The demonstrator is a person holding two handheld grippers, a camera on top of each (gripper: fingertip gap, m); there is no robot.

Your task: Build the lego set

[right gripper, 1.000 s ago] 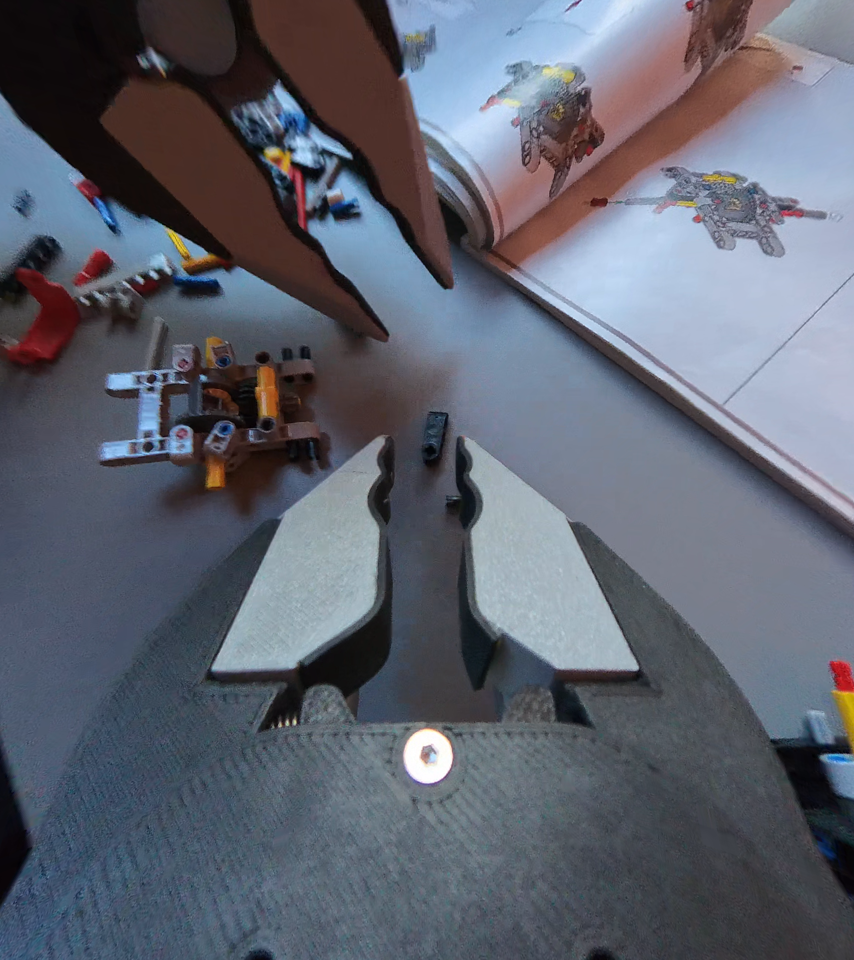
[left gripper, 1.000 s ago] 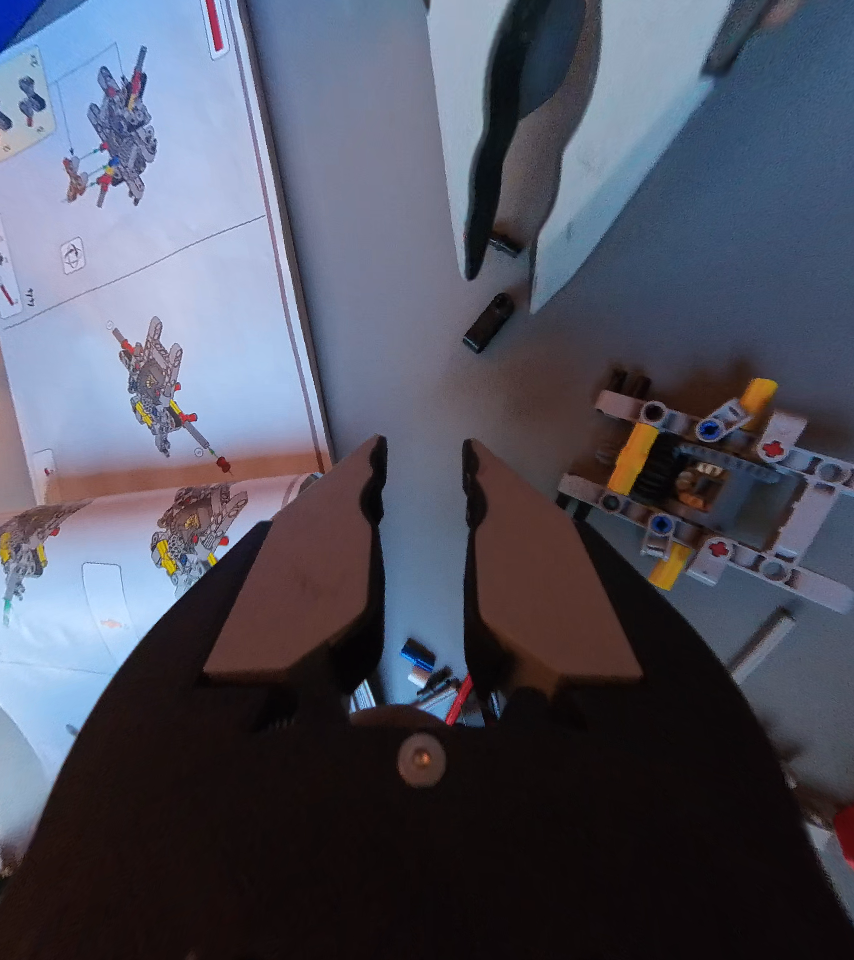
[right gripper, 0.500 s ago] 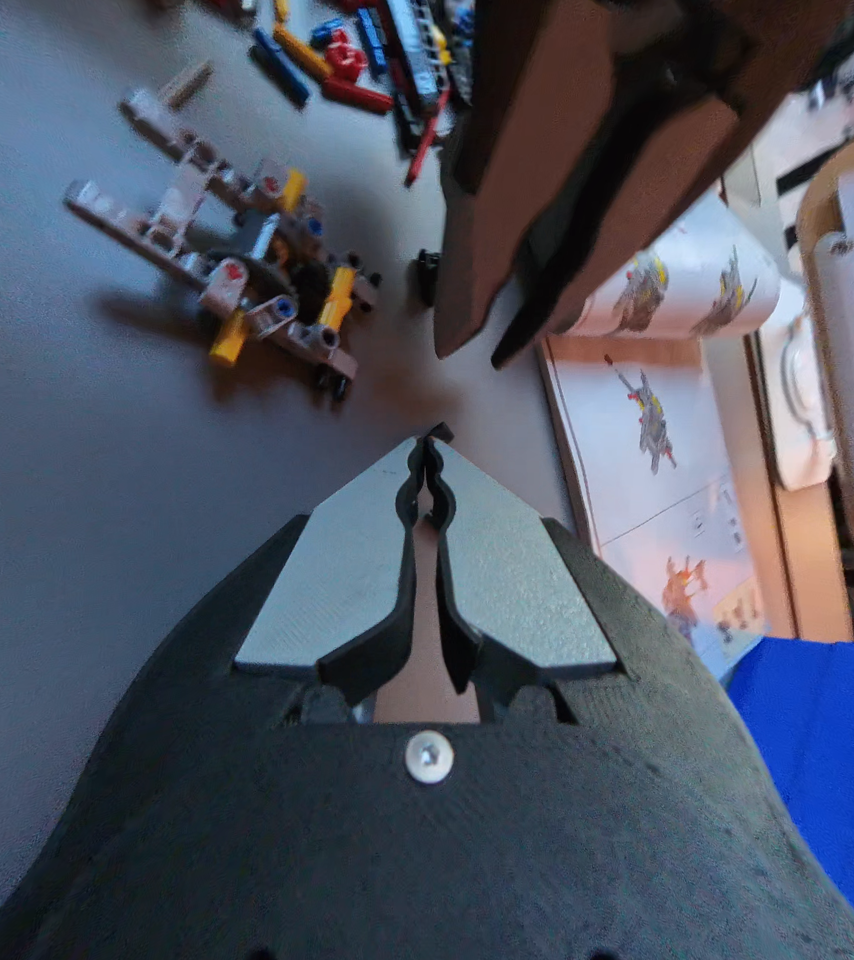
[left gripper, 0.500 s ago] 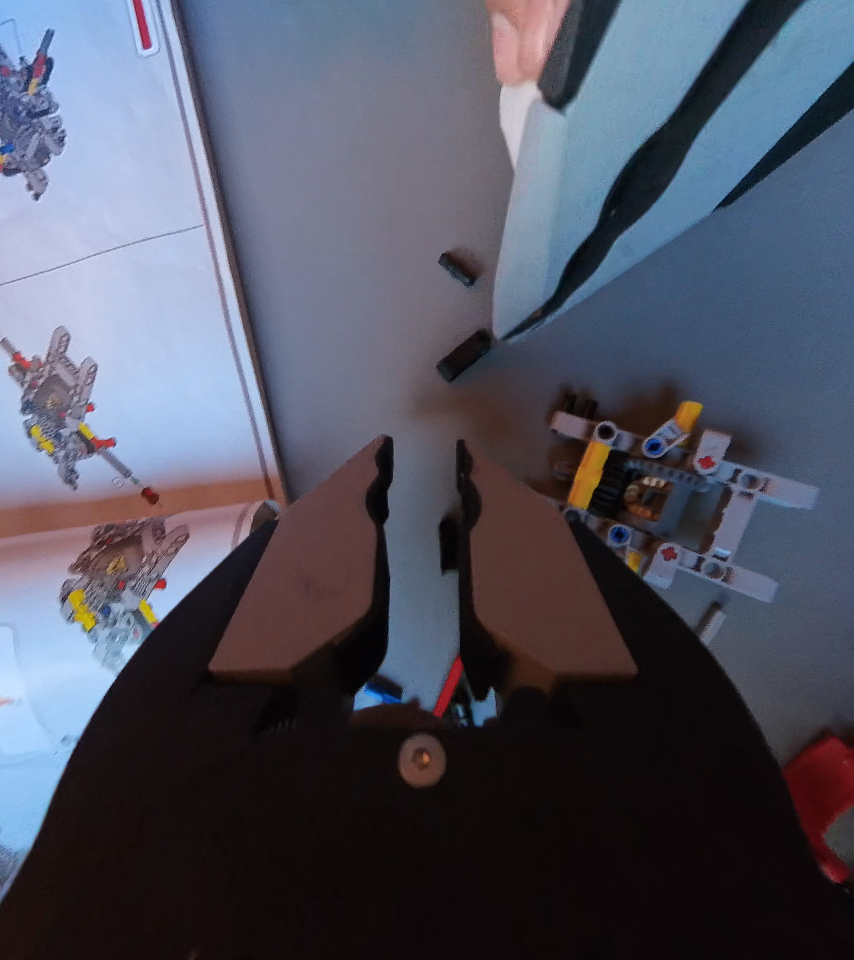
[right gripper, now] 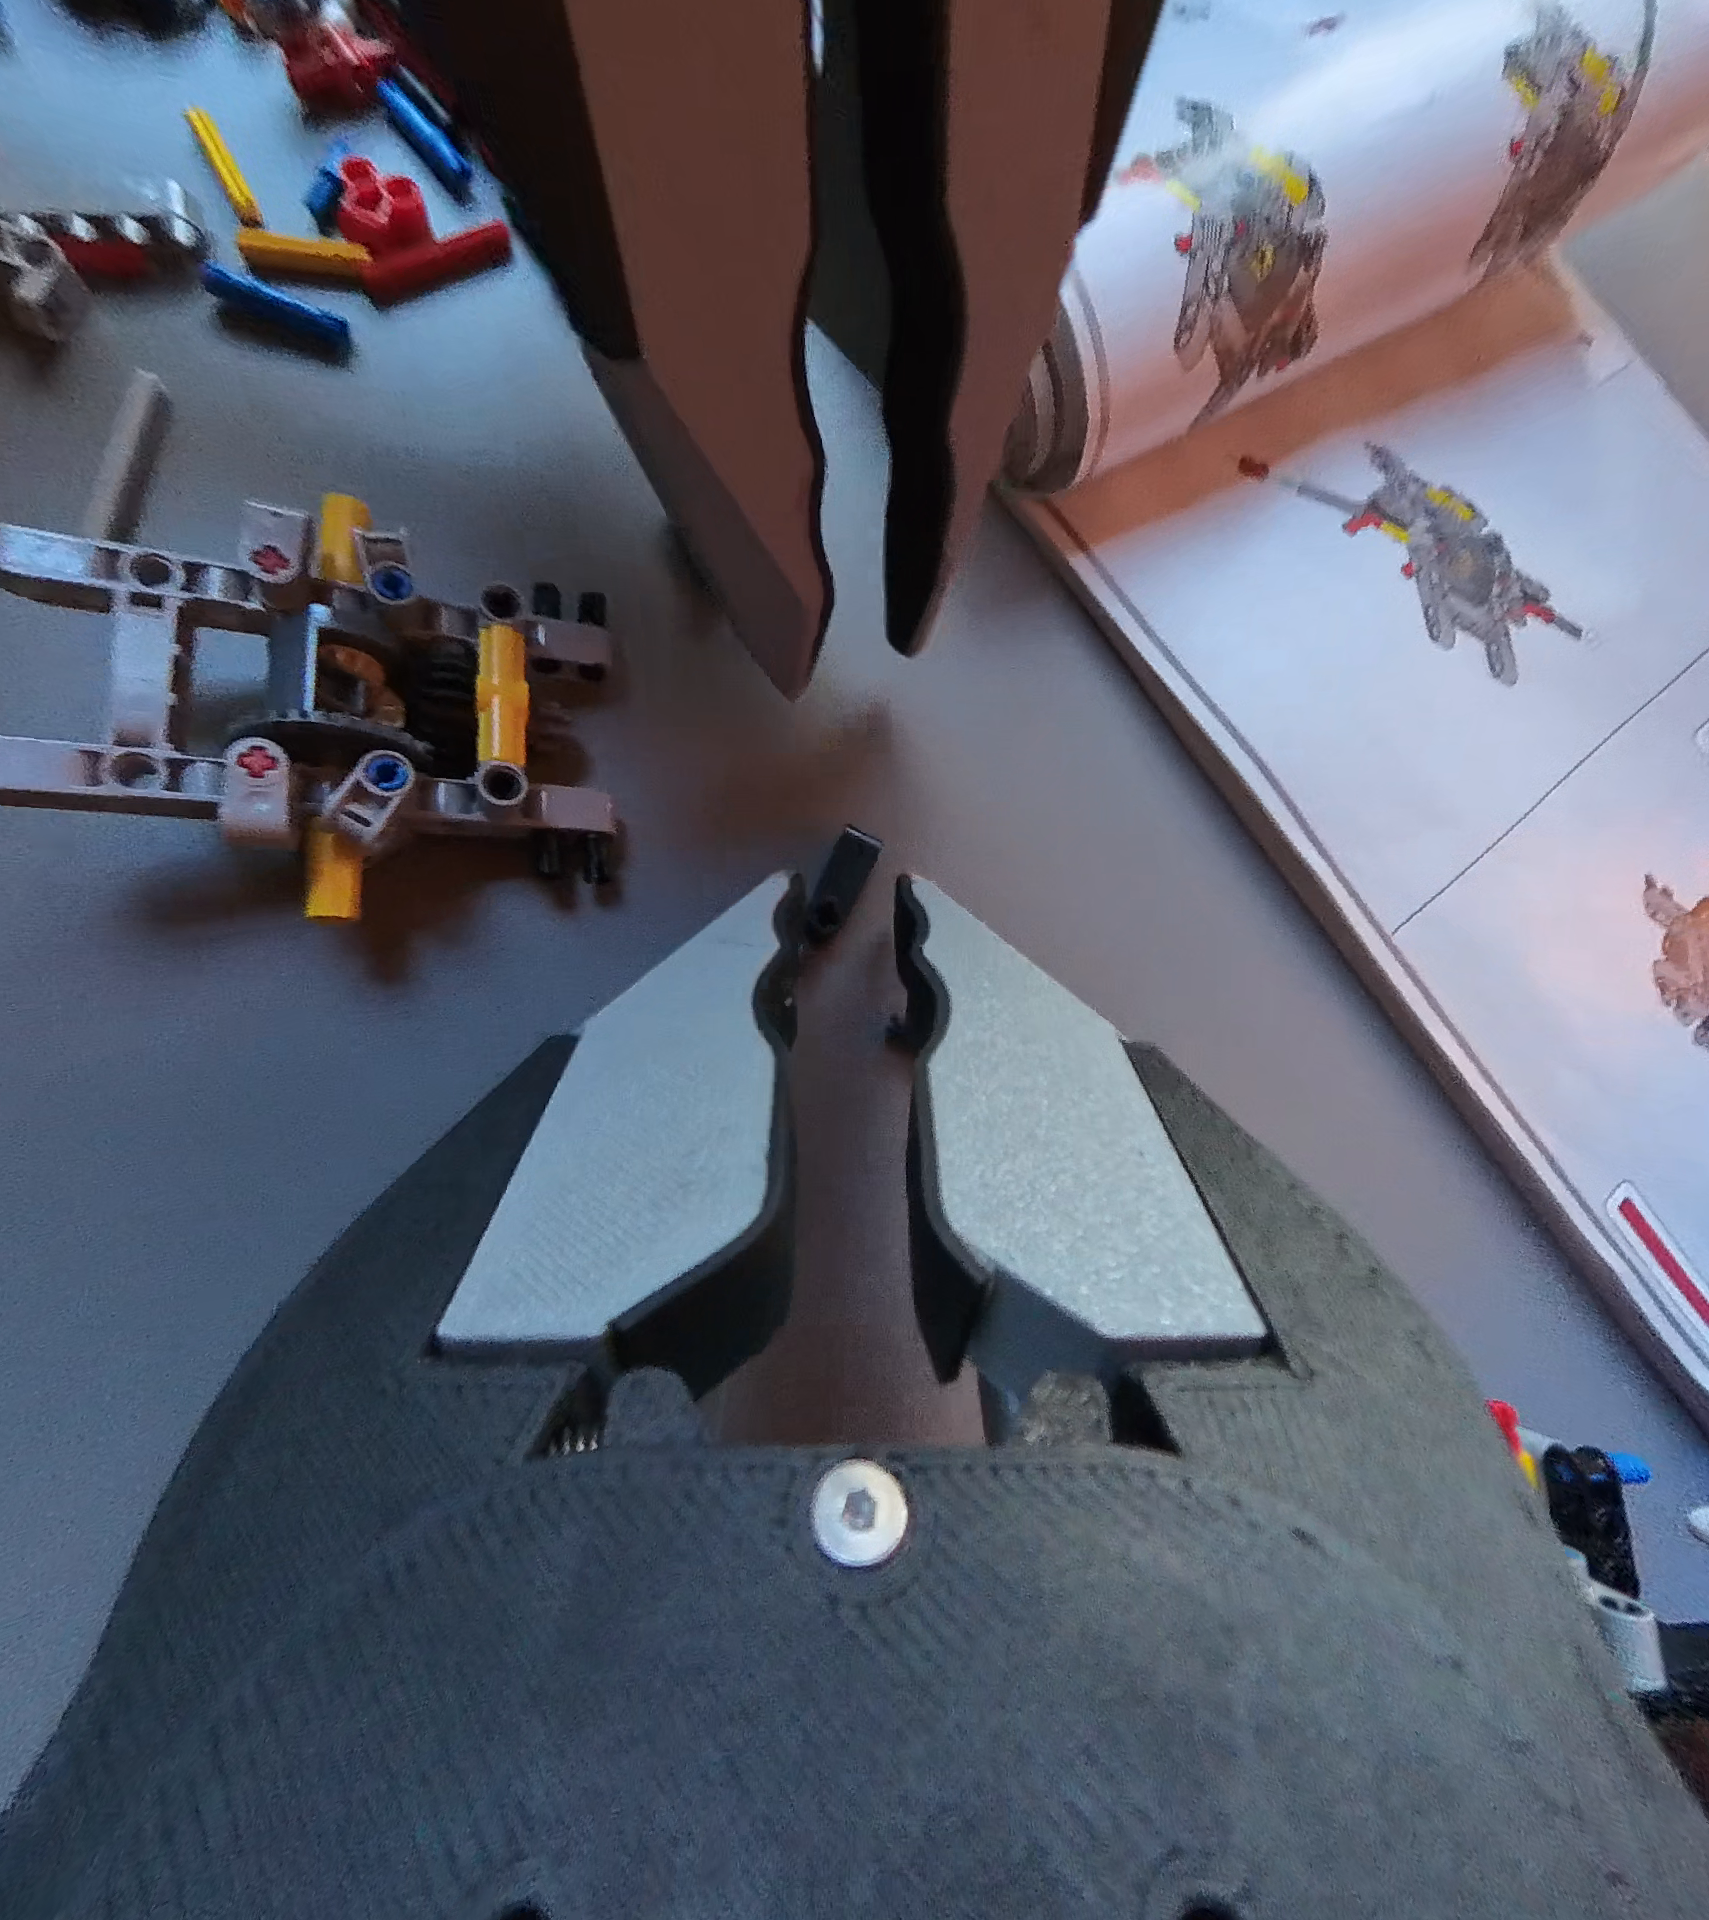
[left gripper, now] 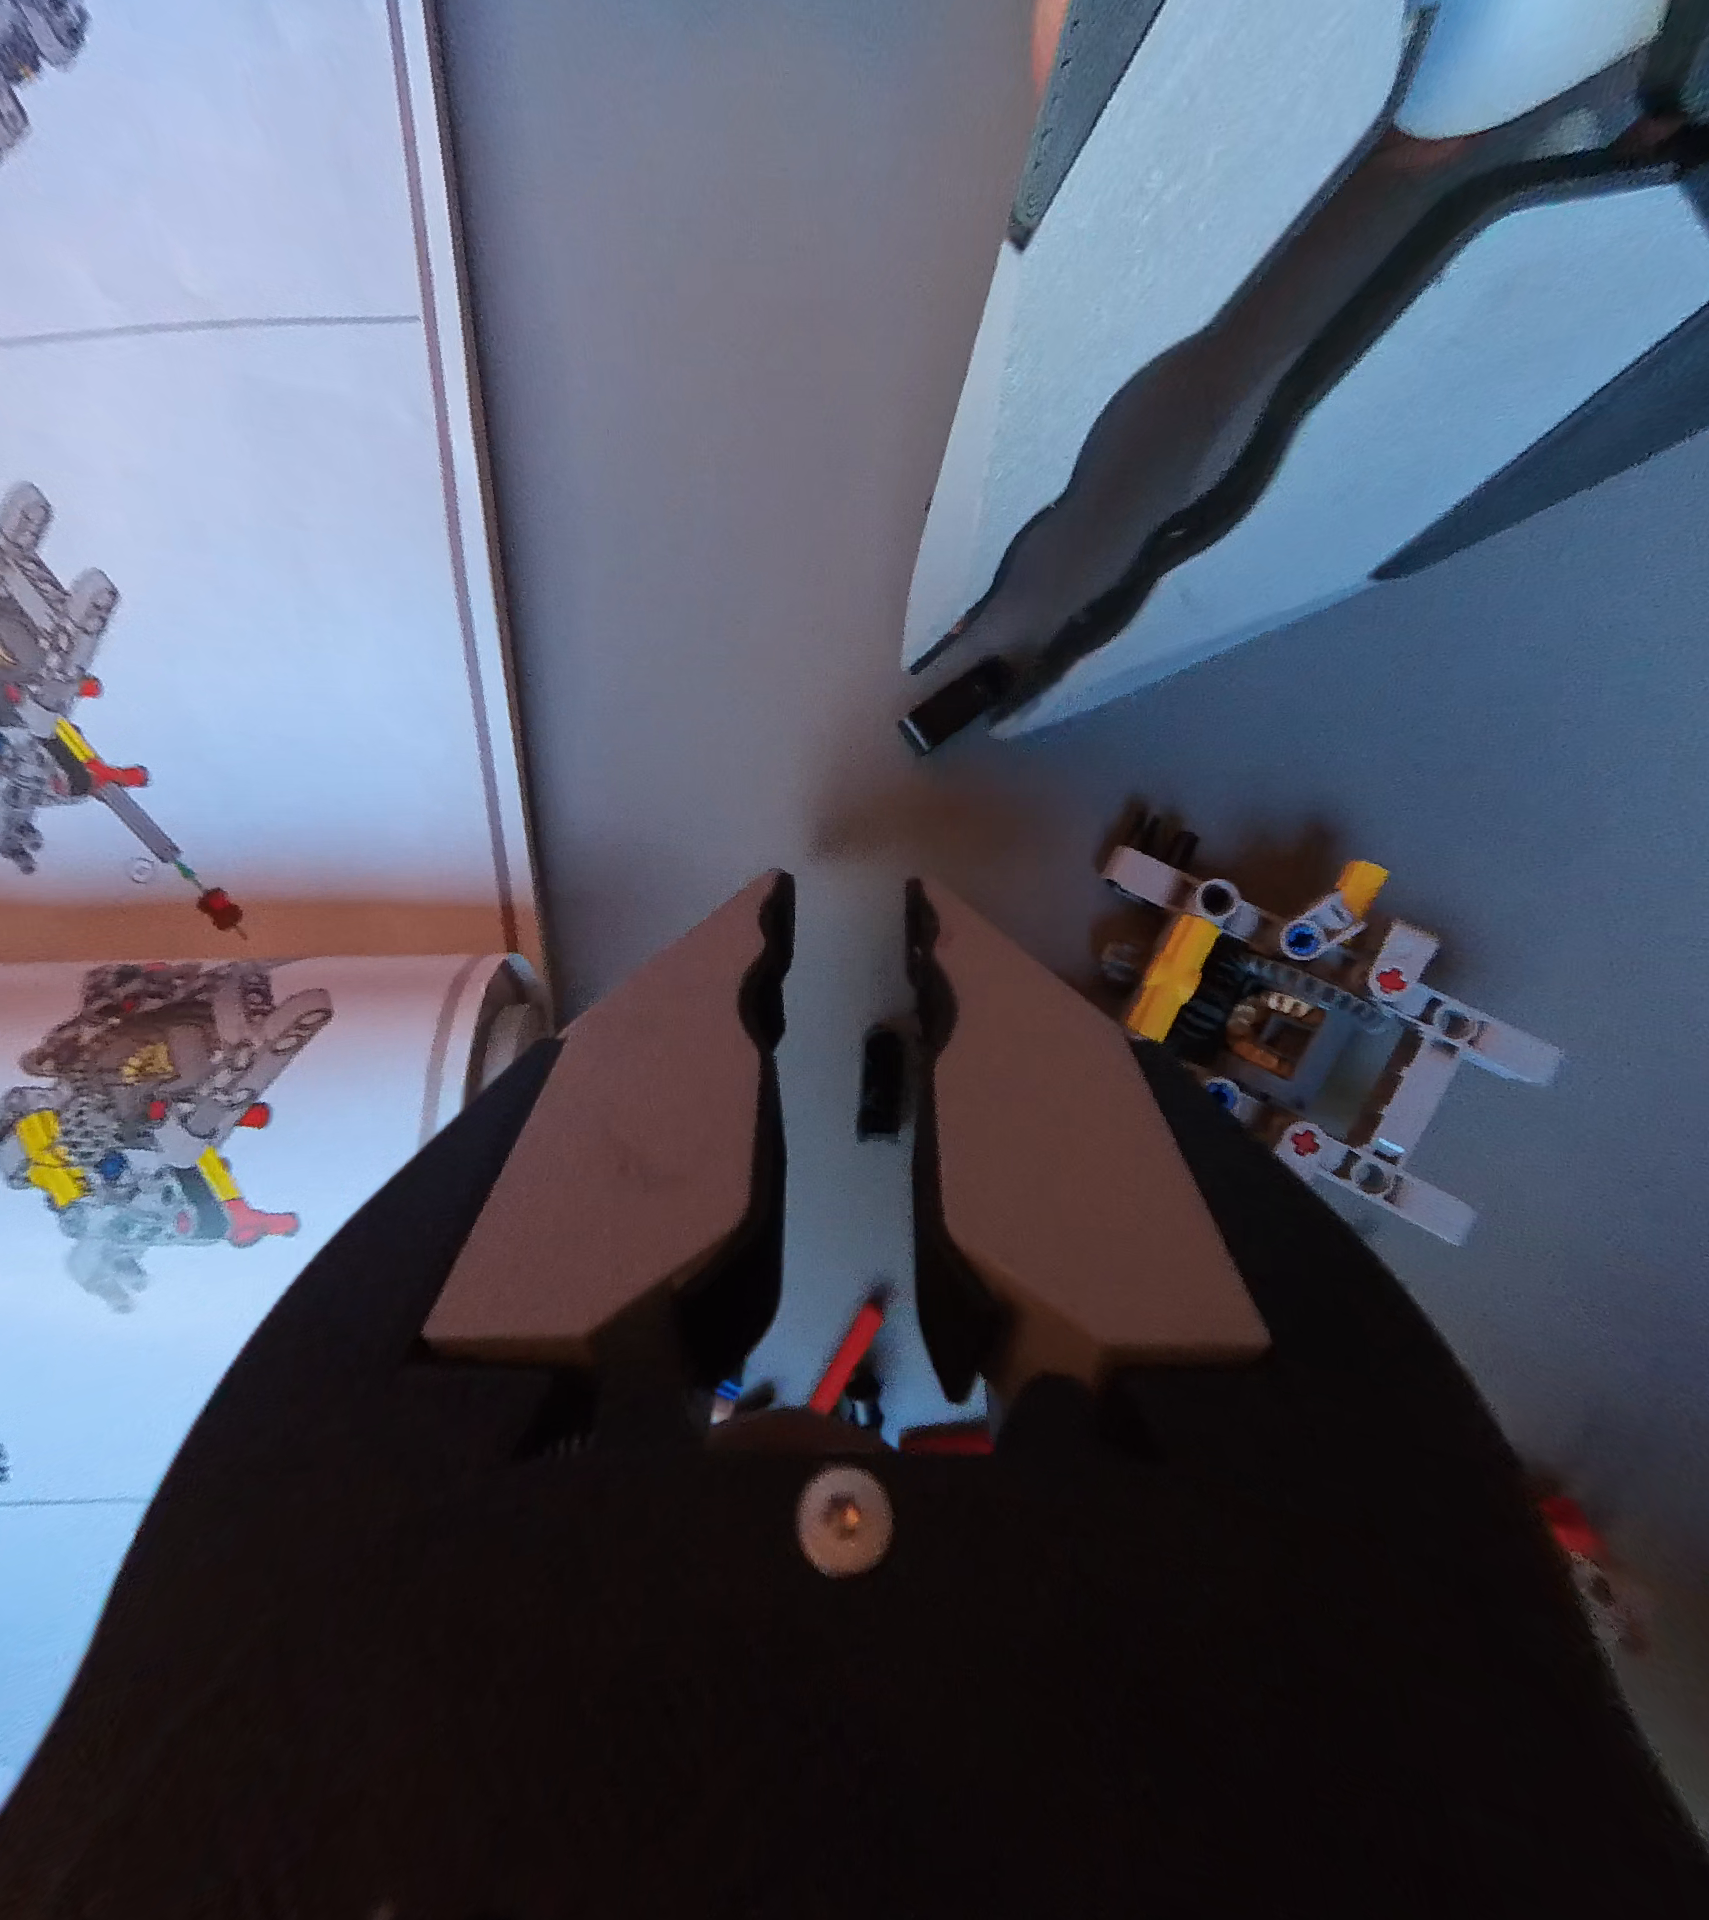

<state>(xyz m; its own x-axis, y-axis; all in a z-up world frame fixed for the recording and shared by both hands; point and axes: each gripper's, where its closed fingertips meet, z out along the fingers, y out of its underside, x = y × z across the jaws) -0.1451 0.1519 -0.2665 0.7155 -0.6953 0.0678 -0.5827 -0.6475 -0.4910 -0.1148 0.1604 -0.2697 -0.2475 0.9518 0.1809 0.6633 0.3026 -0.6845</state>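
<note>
My right gripper (right gripper: 845, 883) is open low over the grey table (right gripper: 154, 1091). A small black connector piece (right gripper: 837, 883) leans on its left fingertip (right gripper: 785, 904), with a clear gap to the right fingertip. A tiny black pin (right gripper: 897, 1023) sits by the right finger. The left wrist view shows the same piece (left gripper: 943, 717) at the right gripper's (left gripper: 975, 681) tips. My left gripper (left gripper: 852, 885) is open, facing the right one. Another small black piece (left gripper: 881, 1081) shows in its gap, close to the right finger and clear of the left. The left gripper (right gripper: 865, 655) hangs just beyond the connector.
A grey and yellow brick assembly with gears (right gripper: 310, 707) (left gripper: 1286, 1018) lies beside both grippers. An open instruction booklet (right gripper: 1452, 623) (left gripper: 154, 623) covers the other side. Several loose red, blue and yellow pieces (right gripper: 310, 239) lie behind the left gripper. More parts (right gripper: 1598, 1507) sit near my right gripper's body. My right fingertips sit around 4 cm from my left ones. The small black piece (left gripper: 881, 1081) sits 4 cm or so from the ends of my left fingers.
My right gripper's pads were together at the black connector half a second ago and have since parted. My left gripper's jaws have narrowed a little. Both views have swung round.
</note>
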